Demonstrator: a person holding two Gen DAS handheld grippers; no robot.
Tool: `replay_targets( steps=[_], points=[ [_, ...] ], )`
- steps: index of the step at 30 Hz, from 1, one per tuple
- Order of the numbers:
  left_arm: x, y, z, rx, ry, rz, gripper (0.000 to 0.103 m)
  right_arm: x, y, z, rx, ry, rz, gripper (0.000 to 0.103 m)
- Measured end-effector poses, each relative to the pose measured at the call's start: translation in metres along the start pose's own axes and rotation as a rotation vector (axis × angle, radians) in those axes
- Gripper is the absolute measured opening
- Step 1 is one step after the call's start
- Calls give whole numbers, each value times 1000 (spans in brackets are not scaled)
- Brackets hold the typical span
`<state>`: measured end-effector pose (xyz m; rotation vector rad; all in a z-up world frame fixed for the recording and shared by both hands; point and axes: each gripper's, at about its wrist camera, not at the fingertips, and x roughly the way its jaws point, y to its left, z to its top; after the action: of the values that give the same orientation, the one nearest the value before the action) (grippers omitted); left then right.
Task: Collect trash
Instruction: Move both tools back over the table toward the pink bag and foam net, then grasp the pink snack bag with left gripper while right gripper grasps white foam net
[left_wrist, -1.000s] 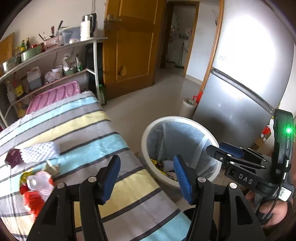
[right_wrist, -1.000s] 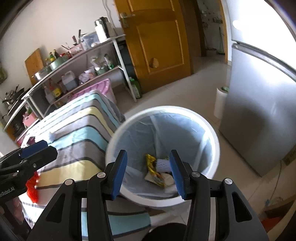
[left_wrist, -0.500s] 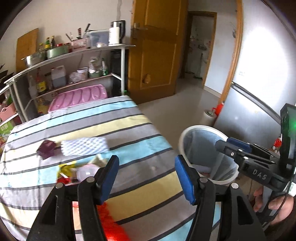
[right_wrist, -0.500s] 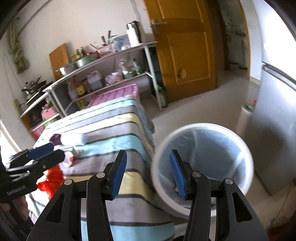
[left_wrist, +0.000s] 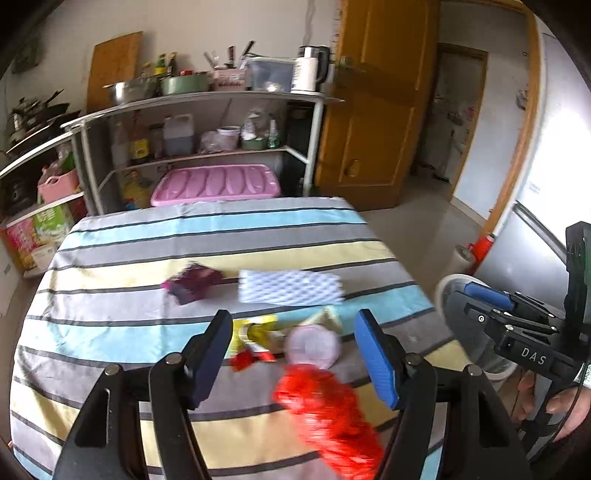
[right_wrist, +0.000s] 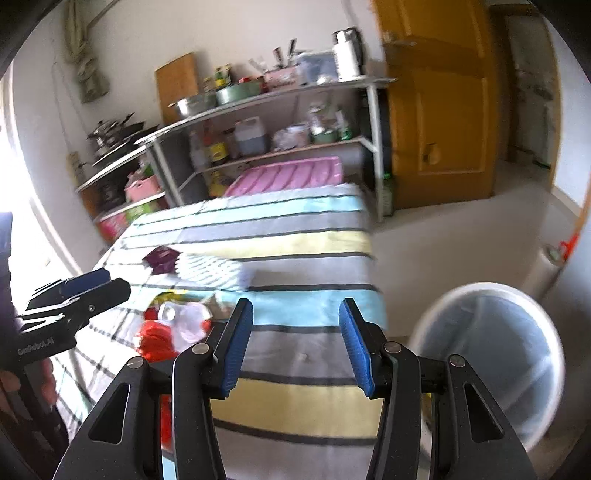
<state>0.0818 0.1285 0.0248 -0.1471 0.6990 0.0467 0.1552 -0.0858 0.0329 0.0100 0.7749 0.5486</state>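
Trash lies on the striped tablecloth (left_wrist: 110, 332): a red mesh bag (left_wrist: 328, 413), a pale plastic cup (left_wrist: 312, 347), yellow and red wrappers (left_wrist: 251, 332), a white foam sleeve (left_wrist: 291, 290) and a purple wrapper (left_wrist: 192, 282). My left gripper (left_wrist: 295, 358) hangs over the cup and red bag, its jaws opening, nothing pressed between them. My right gripper (right_wrist: 295, 341) is open and empty above the cloth, right of the trash pile (right_wrist: 177, 325). The white bin (right_wrist: 487, 354) with a blue liner stands on the floor off the table's right edge.
A metal shelf rack (left_wrist: 207, 122) with pots, bottles and a kettle stands behind the table, a pink plastic lid (left_wrist: 218, 182) in front of it. A wooden door (left_wrist: 376, 110) and a grey fridge (left_wrist: 546, 229) are to the right. A hand (left_wrist: 561, 406) holds the right gripper.
Both grippers have swung left from above the bin to over the table. The trash pile now sits under the left gripper, whose jaws stand wider. The bin has slid to the right.
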Motion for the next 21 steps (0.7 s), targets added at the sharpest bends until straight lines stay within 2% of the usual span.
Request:
replay_targets(
  steps=[12, 21],
  points=[
    [28, 69, 8, -56, 56, 74, 72, 66, 40, 32, -129, 85, 126, 50],
    [61, 91, 16, -44, 90, 86, 73, 112, 54, 42, -177, 132, 165, 50]
  ],
)
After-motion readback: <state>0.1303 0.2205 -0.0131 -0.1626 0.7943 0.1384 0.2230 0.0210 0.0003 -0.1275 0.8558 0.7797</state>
